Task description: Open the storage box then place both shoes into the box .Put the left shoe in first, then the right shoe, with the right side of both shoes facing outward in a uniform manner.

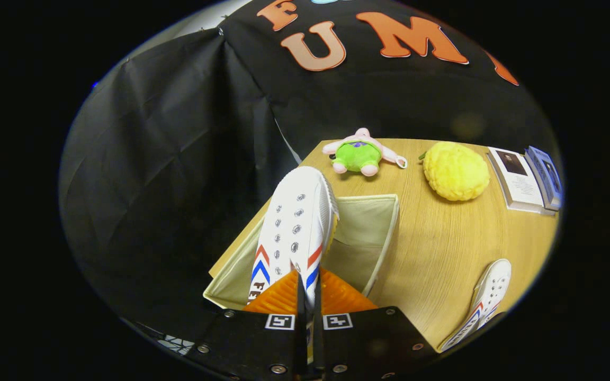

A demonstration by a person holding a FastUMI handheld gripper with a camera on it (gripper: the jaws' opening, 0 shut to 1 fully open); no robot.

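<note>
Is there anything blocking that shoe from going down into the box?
Nothing visible does. The gripper is shut on the white shoe, held right over the open storage box, whose visible inside looks bare. The other shoe lies aside on the table.

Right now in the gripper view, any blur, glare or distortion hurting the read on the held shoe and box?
Gripper view: strong fisheye bending of the table edge; held shoe sharp, bright, no blown glare; box interior evenly lit; gripper closed on the shoe; second shoe stretched near the rim.
</note>
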